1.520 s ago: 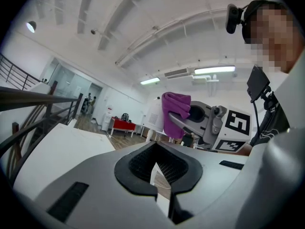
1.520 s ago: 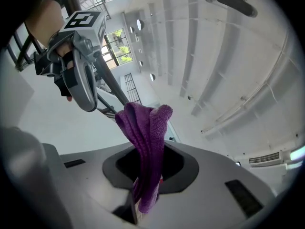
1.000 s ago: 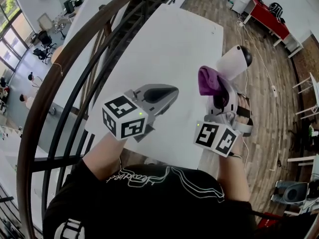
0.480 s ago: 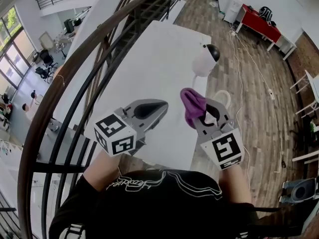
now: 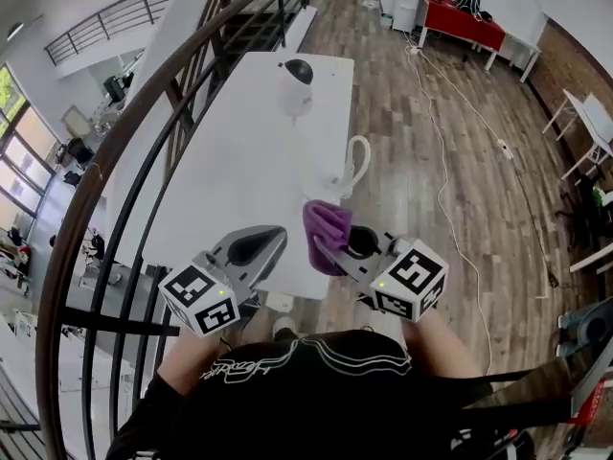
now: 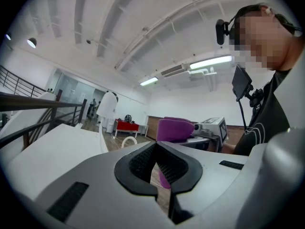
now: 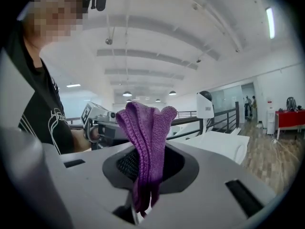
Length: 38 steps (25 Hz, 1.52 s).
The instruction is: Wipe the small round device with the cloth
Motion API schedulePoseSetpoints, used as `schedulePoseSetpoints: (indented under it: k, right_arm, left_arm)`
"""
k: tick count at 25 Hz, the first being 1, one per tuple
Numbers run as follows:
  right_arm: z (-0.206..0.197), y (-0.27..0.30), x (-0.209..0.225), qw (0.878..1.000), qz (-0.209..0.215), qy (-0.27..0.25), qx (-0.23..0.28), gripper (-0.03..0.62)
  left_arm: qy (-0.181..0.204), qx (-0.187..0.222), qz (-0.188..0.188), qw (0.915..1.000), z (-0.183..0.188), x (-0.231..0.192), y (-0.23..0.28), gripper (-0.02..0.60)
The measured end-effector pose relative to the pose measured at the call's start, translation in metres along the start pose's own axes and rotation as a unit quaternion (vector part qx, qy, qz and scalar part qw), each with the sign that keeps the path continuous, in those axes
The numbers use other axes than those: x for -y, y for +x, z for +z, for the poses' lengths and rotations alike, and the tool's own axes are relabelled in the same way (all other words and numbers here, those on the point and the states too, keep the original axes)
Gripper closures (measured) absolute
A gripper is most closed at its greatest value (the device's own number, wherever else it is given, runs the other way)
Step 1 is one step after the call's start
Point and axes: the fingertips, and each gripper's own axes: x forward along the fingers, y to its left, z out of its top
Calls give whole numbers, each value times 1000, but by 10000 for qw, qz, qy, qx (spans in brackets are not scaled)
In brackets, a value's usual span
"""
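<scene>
My left gripper (image 5: pixel 272 241) is fully closed with nothing in it, at the near end of the long white table (image 5: pixel 230 161). My right gripper (image 5: pixel 332 255) pinches the purple cloth (image 5: pixel 326 226) beside it. The small round device (image 5: pixel 295 86) stands at the table's far end, well apart. Wood-plank floor (image 5: pixel 431 132) lies to the right and a black railing (image 5: pixel 115 151) to the left.
</scene>
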Motion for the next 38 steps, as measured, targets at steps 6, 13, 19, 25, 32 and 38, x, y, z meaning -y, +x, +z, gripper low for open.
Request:
schedulePoseSetpoints:
  k: [6, 13, 19, 25, 32, 38]
  right_arm:
    - [-25, -44, -32, 9994, 278, 210, 86, 533]
    - [-38, -79, -56, 9966, 489, 637, 170, 533]
    - [-31, -100, -79, 9960, 633, 616, 158, 533]
    - [-30, -113, -83, 9955, 648, 665, 182, 533]
    - [-26, -137, -88, 9948, 705, 678, 299, 533]
    - [-26, -138, -81, 9943, 737, 694, 341, 533]
  left_arm:
    - [-115, 7, 238, 9997, -22, 59, -9, 575]
    - [-100, -65, 446, 9989, -37, 106, -22, 575]
    - [-15, -11, 520, 9986, -28, 136, -31, 575]
    - [42, 28, 510, 9987, -24, 148, -27, 575]
    - [125, 39, 475, 9988, -23, 172, -20, 575]
    - [109, -46, 508, 9986, -25, 169, -12, 574]
